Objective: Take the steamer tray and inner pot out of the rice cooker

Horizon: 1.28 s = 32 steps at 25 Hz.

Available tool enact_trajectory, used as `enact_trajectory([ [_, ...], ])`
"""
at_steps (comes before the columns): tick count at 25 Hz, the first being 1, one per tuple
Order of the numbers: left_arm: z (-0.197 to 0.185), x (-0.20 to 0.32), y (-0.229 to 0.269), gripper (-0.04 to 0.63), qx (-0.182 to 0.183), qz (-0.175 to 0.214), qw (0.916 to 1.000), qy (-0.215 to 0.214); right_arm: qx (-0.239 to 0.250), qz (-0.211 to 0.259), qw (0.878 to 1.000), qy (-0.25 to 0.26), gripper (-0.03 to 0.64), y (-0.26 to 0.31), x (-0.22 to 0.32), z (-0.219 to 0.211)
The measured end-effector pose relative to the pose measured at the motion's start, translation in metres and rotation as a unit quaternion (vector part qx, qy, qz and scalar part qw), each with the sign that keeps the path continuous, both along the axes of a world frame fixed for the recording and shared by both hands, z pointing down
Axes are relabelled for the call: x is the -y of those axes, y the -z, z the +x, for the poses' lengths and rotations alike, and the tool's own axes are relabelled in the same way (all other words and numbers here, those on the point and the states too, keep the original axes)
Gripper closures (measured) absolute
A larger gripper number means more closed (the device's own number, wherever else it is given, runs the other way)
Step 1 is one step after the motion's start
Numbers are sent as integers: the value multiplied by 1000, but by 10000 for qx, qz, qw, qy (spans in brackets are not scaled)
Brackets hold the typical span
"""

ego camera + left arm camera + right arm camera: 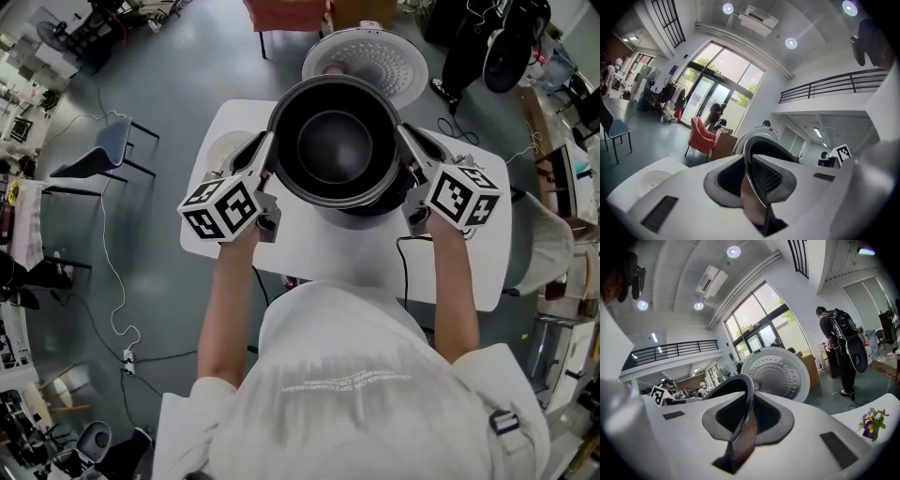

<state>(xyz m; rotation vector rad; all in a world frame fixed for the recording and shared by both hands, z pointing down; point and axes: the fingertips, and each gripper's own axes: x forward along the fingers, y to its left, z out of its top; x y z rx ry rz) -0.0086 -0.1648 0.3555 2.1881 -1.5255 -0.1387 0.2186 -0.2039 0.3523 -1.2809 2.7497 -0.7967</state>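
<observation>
The black inner pot (pixel 337 141) hangs above the white table (pixel 319 262), held by its rim on both sides. My left gripper (pixel 266 161) is shut on the pot's left rim, and my right gripper (pixel 409 157) is shut on the right rim. In the left gripper view the thin pot rim (pixel 749 161) runs between the dark pads of the left gripper (pixel 755 187). The right gripper view shows the rim (pixel 749 394) pinched the same way by the right gripper (pixel 743 423). Under the pot a part of the grey rice cooker body (pixel 367 219) shows; its open lid (pixel 367 58) stands behind. A white round dish (pixel 225 148), perhaps the steamer tray, lies at the table's left.
A blue-grey chair (pixel 114 142) stands on the floor at the left, a red armchair (pixel 286 14) beyond the table. A black cable (pixel 405 267) crosses the table's near edge. A person with a backpack (pixel 839 341) stands at the far right. Small flowers (pixel 869 420) sit on the table.
</observation>
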Motion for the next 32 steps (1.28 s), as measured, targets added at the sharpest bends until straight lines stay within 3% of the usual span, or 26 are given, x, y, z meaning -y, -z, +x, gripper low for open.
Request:
enact_trajectory([
  [12, -109, -73, -16, 535, -158, -139, 9934, 1125, -4, -175, 9933, 1144, 552, -11, -26, -122],
  [24, -213, -168, -61, 538, -269, -568, 9699, 2352, -108, -727, 9688, 2366, 551, -66, -75, -250],
  [32, -254, -203, -116, 538, -441, -1081, 9573, 2644, -411, -1181, 9551, 2685, 551, -121, -93, -306],
])
